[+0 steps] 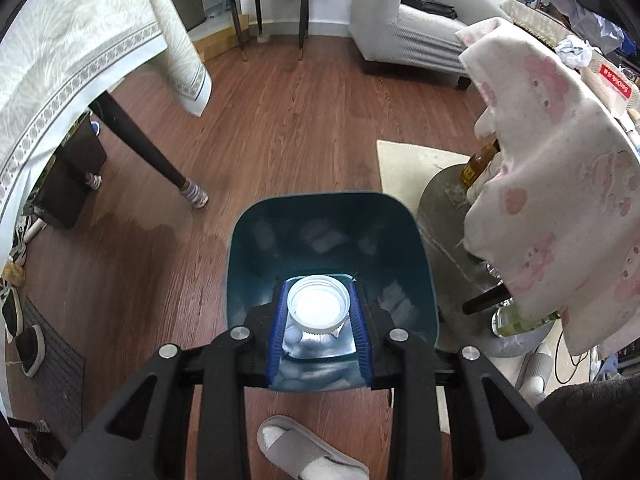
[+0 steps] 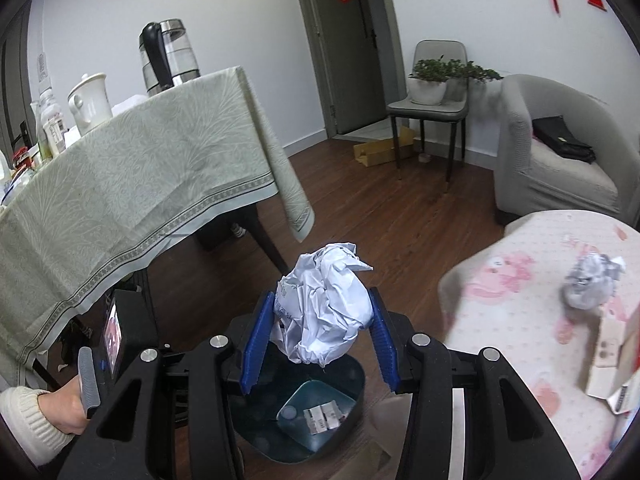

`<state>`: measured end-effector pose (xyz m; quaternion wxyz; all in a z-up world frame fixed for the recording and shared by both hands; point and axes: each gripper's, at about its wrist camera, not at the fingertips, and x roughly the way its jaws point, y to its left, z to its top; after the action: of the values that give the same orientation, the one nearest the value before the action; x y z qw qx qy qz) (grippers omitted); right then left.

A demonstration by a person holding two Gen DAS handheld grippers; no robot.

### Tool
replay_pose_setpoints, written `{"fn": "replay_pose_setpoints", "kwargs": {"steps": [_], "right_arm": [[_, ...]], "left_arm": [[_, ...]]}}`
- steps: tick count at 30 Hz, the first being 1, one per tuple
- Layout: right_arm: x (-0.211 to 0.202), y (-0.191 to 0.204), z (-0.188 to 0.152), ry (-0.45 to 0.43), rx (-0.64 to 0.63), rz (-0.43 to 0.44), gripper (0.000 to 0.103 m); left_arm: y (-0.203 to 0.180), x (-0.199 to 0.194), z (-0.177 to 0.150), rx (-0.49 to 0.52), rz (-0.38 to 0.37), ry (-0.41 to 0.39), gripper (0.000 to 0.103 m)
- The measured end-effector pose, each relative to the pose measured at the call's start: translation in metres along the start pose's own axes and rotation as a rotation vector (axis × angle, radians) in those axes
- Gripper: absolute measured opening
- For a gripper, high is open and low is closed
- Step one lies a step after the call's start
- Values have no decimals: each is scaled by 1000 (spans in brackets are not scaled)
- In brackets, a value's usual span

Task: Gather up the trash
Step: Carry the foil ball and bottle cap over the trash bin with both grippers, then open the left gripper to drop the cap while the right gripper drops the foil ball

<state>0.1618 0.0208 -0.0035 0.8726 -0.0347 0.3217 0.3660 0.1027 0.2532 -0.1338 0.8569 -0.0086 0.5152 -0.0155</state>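
Note:
In the left wrist view my left gripper (image 1: 318,294) is shut on a small white round plastic lid (image 1: 319,303), pinched between the blue pads. It hangs over the open mouth of a dark teal bin (image 1: 248,240) standing on the wood floor. My right gripper (image 2: 320,298) is shut on a crumpled ball of white paper (image 2: 326,312), just above the same bin (image 2: 356,392). Small scraps (image 2: 324,420) lie on the bin's bottom. Another crumpled paper ball (image 2: 592,284) rests on the pink-patterned cloth to the right.
A table with a pale green cloth (image 2: 132,200) carries a kettle (image 2: 168,56) and jars. The low table under the pink cloth (image 1: 560,184) hides bottles (image 1: 478,162). A chair (image 2: 432,108), a grey sofa (image 2: 560,152) and a slippered foot (image 1: 308,456) are nearby.

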Motion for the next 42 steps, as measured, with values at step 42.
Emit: {"fn": "replay_pose_setpoints", "kwargs": {"steps": [42], "right_arm": [[159,59,-94,447,-50,99,47]], "left_arm": [[59,-124,25,-173,-31,-324,60]]}}
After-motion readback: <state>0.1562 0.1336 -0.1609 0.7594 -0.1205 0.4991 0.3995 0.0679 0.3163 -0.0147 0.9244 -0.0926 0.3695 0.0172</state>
